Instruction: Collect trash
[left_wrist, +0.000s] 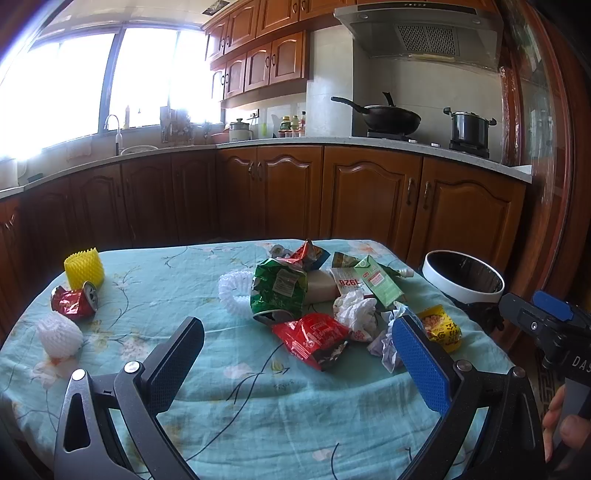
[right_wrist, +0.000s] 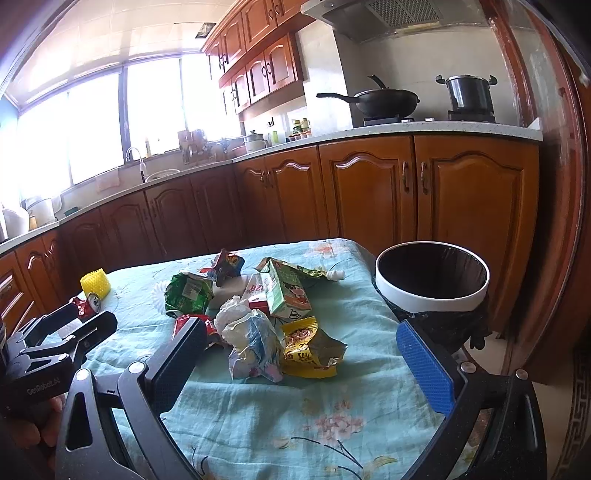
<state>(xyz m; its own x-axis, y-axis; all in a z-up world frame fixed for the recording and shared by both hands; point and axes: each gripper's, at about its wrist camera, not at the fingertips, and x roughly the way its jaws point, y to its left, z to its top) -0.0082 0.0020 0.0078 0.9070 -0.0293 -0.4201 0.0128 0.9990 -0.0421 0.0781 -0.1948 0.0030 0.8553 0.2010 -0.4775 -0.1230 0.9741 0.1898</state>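
Table centre: wrappers (left_wrist: 314, 338), carton (left_wrist: 378, 280), tissue (left_wrist: 354, 310) heaped.
Left edge: can (left_wrist: 75, 301), before foam sleeve (left_wrist: 84, 267).
Right edge: bin (right_wrist: 432, 275) beside table (left_wrist: 221, 406).

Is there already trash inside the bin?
No, in the right wrist view the bin shows only a dark, bare inside, while the wrappers and the milk carton lie on the table.

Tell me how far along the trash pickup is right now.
Nothing looks collected: what shows of the bin looks empty. In hand: nothing; the left gripper and right gripper are both open above the tablecloth. Left: the central wrapper pile, the crushed can, yellow foam net and white foam net.
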